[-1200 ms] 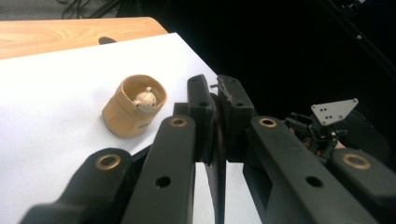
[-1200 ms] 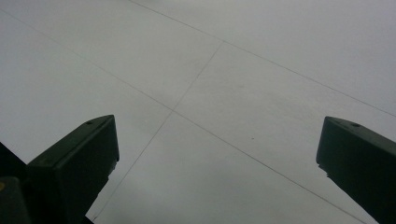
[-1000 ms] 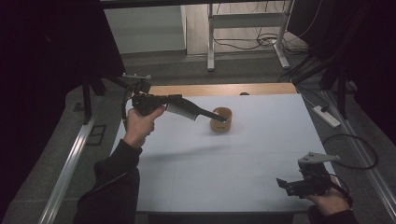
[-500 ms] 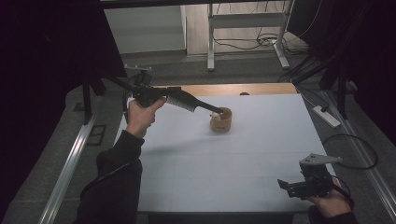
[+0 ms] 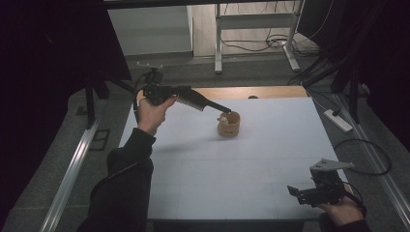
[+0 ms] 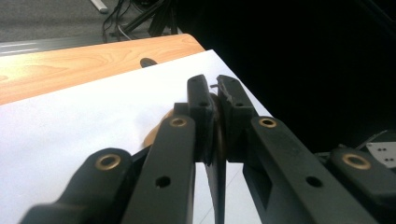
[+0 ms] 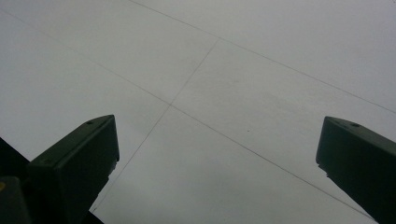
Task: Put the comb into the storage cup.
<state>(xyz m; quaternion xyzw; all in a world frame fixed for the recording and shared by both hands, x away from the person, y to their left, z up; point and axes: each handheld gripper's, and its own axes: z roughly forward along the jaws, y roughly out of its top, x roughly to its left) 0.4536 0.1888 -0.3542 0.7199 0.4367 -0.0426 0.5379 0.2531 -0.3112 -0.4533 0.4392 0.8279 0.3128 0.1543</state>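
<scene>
A small tan wooden cup [image 5: 229,126] stands on the white table top [image 5: 241,169], toward the far middle. My left gripper [image 5: 225,112] reaches in from the left, its tips at the cup's near-left rim. In the left gripper view the left gripper [image 6: 215,86] is shut on a thin tan piece [image 6: 217,128]; whether that is the cup's wall or a separate piece I cannot tell. The cup [image 6: 152,133] shows just behind the left jaw. My right gripper [image 5: 293,191] rests near the front right corner. In the right gripper view the right gripper [image 7: 217,154] stands open over bare white surface.
A strip of wood-grain table [image 5: 251,92] runs along the far edge with a small dark object [image 5: 252,97] on it. Beyond are floor cables and a metal stand [image 5: 251,29]. A metal rail [image 5: 72,169] lines the left side. A cable [image 5: 367,154] loops at the right.
The left hand has drawn back toward the far left and the left gripper now slopes down more steeply to the cup. The cup and the right gripper have stayed in place.
</scene>
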